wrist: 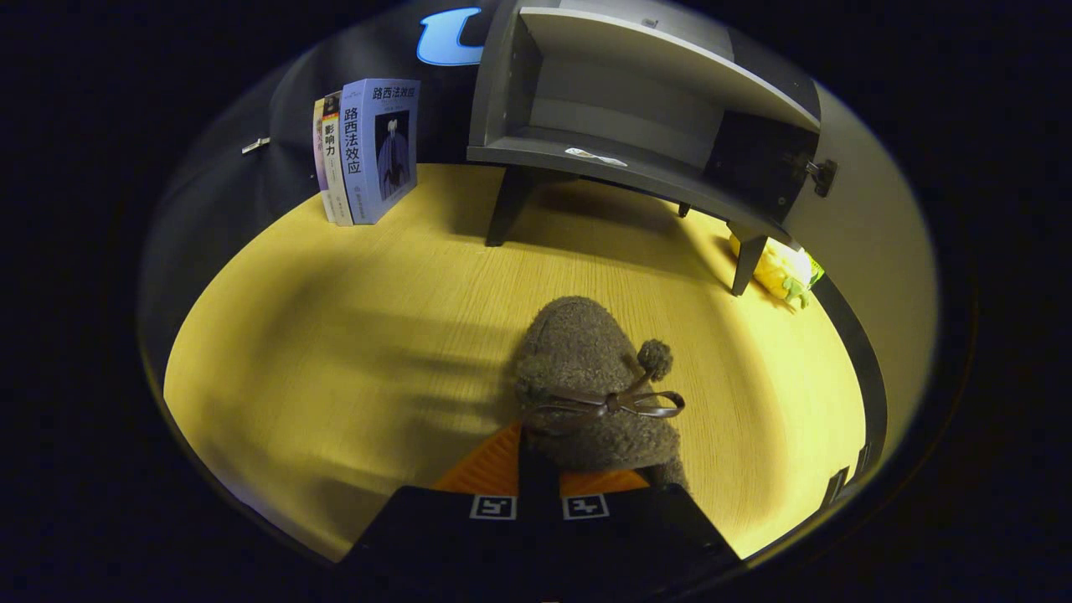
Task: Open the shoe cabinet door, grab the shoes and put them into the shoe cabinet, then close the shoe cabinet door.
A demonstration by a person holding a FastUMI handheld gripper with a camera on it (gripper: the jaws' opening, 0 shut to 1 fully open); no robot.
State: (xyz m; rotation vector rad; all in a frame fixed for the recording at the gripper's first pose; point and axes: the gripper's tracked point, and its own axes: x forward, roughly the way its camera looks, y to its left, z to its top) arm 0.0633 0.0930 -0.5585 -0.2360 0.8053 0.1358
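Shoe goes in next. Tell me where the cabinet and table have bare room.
The cabinet's lower shelf is bare except a small white scrap. Tabletop between books and shoe is open. Crowded: yellow toy by the right leg. The claw grips the shoe.

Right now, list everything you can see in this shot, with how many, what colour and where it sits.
fuzzy slipper: one, grey-brown with a dark bow and a pompom, on the floor, its near end at the gripper fingers, toe toward the cabinet.
shoe cabinet: one, grey, on dark legs beyond the slipper, its front open.
cabinet door: one, pale, swung open, to the right of the cabinet.
white scrap: one, on the cabinet's lower shelf.
books: about three, blue and pale covers, upright left of the cabinet.
plush toy: one, yellow and green, on the floor by the cabinet's right leg.
wooden floor: yellow.
gripper: one; fingers close together at the slipper's near end, grip not clear.
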